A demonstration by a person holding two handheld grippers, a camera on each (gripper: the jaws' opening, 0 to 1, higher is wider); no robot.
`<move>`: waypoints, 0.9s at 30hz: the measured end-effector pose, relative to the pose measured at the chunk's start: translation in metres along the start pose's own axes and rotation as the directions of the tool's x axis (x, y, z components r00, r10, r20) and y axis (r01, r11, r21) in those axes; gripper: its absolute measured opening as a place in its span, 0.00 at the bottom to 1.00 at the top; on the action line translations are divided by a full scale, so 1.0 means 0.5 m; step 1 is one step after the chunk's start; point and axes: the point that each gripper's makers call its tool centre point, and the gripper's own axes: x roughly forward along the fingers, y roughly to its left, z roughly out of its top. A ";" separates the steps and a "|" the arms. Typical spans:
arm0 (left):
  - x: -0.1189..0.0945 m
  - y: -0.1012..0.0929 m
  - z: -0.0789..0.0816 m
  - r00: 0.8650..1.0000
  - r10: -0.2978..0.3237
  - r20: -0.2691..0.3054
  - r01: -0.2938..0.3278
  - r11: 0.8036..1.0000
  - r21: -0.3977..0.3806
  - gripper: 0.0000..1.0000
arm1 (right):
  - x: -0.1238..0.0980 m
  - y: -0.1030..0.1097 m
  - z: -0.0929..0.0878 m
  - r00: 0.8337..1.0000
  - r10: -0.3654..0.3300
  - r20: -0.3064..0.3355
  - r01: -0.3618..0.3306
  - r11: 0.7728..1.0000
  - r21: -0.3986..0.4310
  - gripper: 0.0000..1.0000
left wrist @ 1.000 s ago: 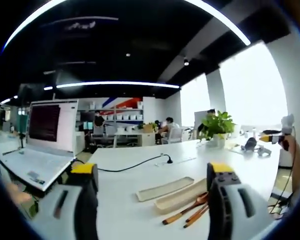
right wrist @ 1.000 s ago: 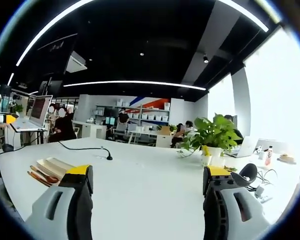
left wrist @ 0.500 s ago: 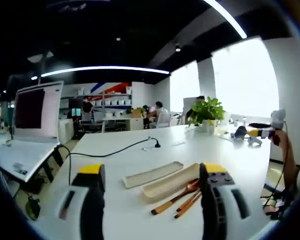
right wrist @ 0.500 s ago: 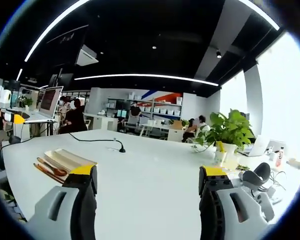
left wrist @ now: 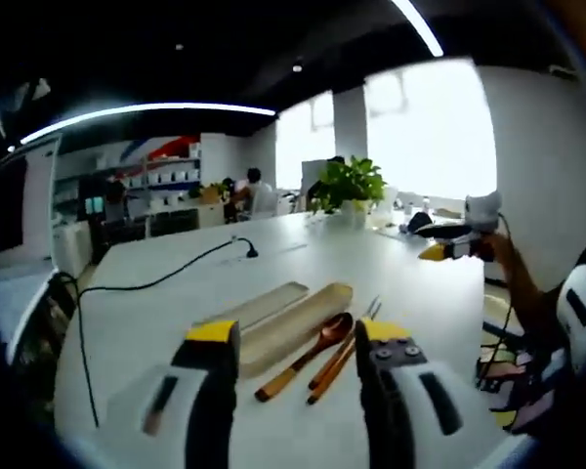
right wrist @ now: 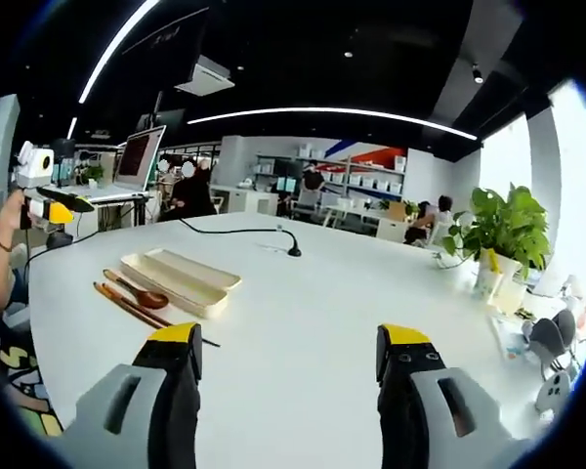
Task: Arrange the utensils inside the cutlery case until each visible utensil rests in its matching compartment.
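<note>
Approach step: our left gripper point(left wrist: 295, 366) and right gripper point(right wrist: 286, 366), jaws apart, empty; next, wooden spoon point(left wrist: 306, 350) beside cutlery case point(left wrist: 295, 324).

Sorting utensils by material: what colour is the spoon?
Reddish-brown wood; the spoon shows best in the left gripper view.

You see a dark ceiling with long white light strips point(right wrist: 322, 112) above; bright tall windows point(left wrist: 430, 127) behind the green potted plant point(left wrist: 347, 186).
</note>
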 end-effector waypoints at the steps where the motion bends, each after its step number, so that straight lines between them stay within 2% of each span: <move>1: 0.001 -0.002 -0.009 1.000 -0.008 -0.025 0.009 0.999 0.033 0.45 | 0.005 0.008 -0.003 1.000 0.023 -0.006 -0.023 1.000 0.000 0.69; 3: 0.003 -0.008 -0.025 0.997 -0.029 -0.075 0.036 0.995 0.096 0.40 | 0.015 0.029 -0.006 0.997 0.082 -0.007 -0.082 0.997 0.004 0.68; 5: 0.006 -0.018 -0.031 0.994 -0.059 -0.097 0.074 0.985 0.158 0.38 | 0.021 0.055 -0.013 0.989 0.147 -0.021 -0.147 0.989 0.003 0.65; 7: 0.013 -0.026 -0.041 0.988 -0.084 -0.131 0.108 0.977 0.183 0.36 | 0.026 0.080 -0.023 0.970 0.227 -0.085 -0.232 0.971 -0.056 0.57; 8: 0.019 -0.031 -0.049 0.980 -0.103 -0.170 0.138 0.968 0.211 0.33 | 0.026 0.091 -0.021 0.960 0.257 -0.110 -0.267 0.959 -0.093 0.50; 10: 0.031 -0.035 -0.062 0.960 -0.126 -0.251 0.187 0.953 0.236 0.28 | 0.025 0.113 -0.012 0.932 0.325 -0.160 -0.349 0.924 -0.157 0.44; 12: 0.047 -0.033 -0.069 0.934 -0.143 -0.328 0.234 0.938 0.256 0.25 | 0.027 0.127 0.000 0.905 0.376 -0.199 -0.411 0.895 -0.175 0.43; 13: 0.053 -0.027 -0.073 0.922 -0.134 -0.364 0.239 0.935 0.261 0.25 | 0.029 0.129 0.004 0.901 0.380 -0.210 -0.417 0.891 -0.177 0.43; 15: 0.065 -0.022 -0.075 0.902 -0.126 -0.412 0.265 0.917 0.299 0.25 | 0.040 0.131 0.016 0.895 0.379 -0.236 -0.428 0.880 -0.208 0.41; 16: 0.074 -0.023 -0.069 0.904 -0.129 -0.407 0.269 0.912 0.310 0.23 | 0.045 0.132 0.016 0.886 0.379 -0.265 -0.443 0.861 -0.249 0.39; 17: 0.078 -0.027 -0.068 0.899 -0.141 -0.415 0.288 0.904 0.316 0.20 | 0.050 0.133 0.012 0.875 0.380 -0.300 -0.462 0.842 -0.280 0.37; 18: 0.080 -0.034 -0.071 0.884 -0.166 -0.437 0.321 0.895 0.309 0.19 | 0.057 0.132 0.009 0.867 0.373 -0.330 -0.469 0.835 -0.289 0.35; 19: 0.080 -0.043 -0.078 0.861 -0.191 -0.471 0.355 0.890 0.287 0.19 | 0.064 0.133 0.008 0.861 0.367 -0.352 -0.472 0.834 -0.286 0.32; 20: 0.080 -0.052 -0.085 0.841 -0.215 -0.497 0.389 0.878 0.278 0.19 | 0.073 0.138 0.008 0.846 0.374 -0.380 -0.493 0.820 -0.291 0.31; 21: 0.080 -0.060 -0.091 0.823 -0.236 -0.517 0.420 0.866 0.273 0.19 | 0.077 0.145 0.008 0.832 0.386 -0.399 -0.516 0.803 -0.299 0.30; 24: 0.082 -0.064 -0.113 0.783 -0.238 -0.574 0.446 0.858 0.253 0.19 | 0.083 0.164 0.004 0.784 0.414 -0.462 -0.585 0.742 -0.329 0.28; 26: 0.094 -0.056 -0.120 0.785 -0.210 -0.583 0.441 0.850 0.289 0.19 | 0.085 0.174 -0.002 0.757 0.418 -0.502 -0.618 0.709 -0.341 0.27; 27: 0.096 -0.051 -0.128 0.776 -0.194 -0.601 0.436 0.852 0.289 0.19 | 0.086 0.179 -0.004 0.746 0.417 -0.520 -0.628 0.699 -0.341 0.27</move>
